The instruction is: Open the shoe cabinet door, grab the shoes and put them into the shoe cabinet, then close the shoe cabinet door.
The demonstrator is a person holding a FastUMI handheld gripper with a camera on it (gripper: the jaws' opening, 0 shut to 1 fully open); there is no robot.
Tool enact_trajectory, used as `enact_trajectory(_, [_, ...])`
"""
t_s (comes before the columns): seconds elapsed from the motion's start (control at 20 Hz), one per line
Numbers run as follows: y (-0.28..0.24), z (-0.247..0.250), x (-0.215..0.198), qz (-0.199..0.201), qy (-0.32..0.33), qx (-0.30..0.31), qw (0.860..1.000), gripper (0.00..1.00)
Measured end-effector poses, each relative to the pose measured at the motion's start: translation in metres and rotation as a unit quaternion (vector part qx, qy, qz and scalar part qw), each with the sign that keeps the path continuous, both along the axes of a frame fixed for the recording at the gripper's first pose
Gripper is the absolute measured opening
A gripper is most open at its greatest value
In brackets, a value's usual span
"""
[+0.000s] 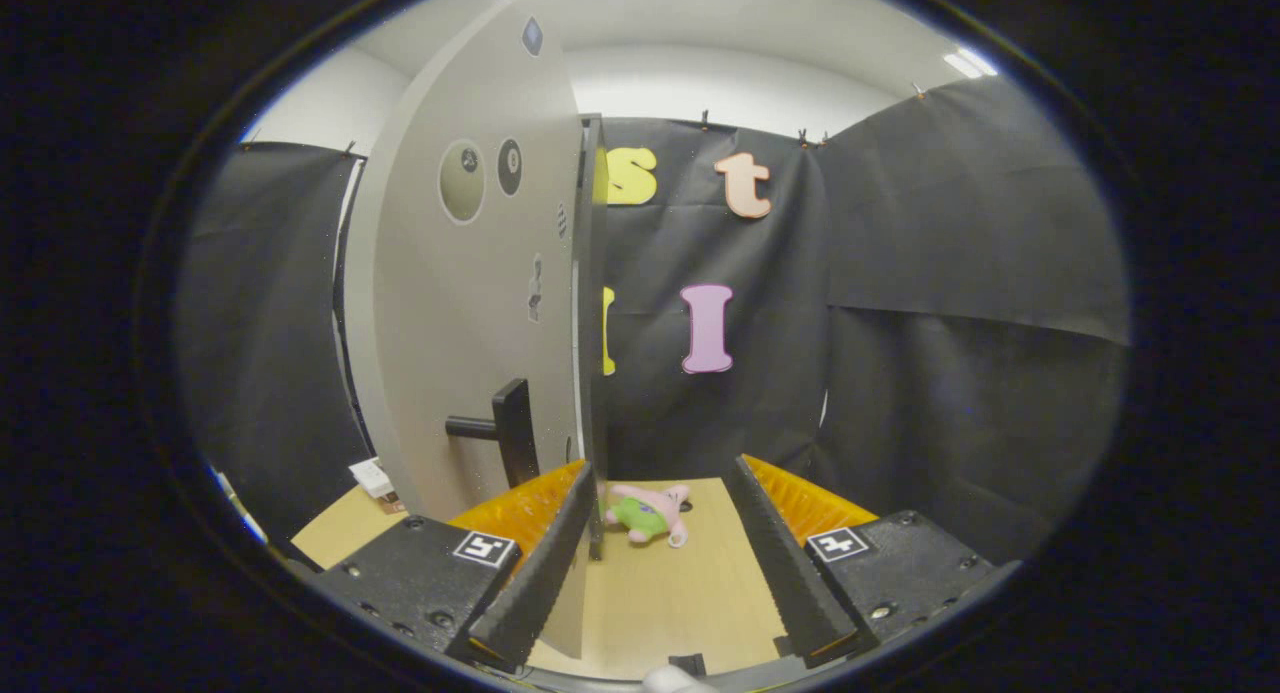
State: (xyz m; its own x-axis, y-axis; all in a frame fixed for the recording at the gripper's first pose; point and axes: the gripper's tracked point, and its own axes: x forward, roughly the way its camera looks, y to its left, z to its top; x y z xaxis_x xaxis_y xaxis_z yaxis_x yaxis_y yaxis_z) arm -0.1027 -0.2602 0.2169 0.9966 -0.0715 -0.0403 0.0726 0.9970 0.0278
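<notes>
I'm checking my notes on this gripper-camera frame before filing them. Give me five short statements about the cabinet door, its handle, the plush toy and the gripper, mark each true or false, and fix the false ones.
1. The gripper has its fingers spread apart. True.
2. The tall grey shoe cabinet door carries a black bar handle. True.
3. The fingers are clamped on that handle. False: it lies beyond the fingers, untouched.
4. A pink and green plush toy lies on the light wooden tabletop, just ahead of the open fingers. True.
5. The plush toy hangs from the door. False: it rests on the tabletop, beside the door's lower edge.
</notes>
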Motion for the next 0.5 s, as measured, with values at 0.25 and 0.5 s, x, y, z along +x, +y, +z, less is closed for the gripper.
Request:
enact_trajectory(0.25, [0.033, -0.001, -0.001, -0.003, 0.002, 0.002, 1.000, 0.92])
enact_trajectory(0.5, [0.090, -0.001, 0.003, 0.001, 0.002, 0.005, 1.000, 0.92])
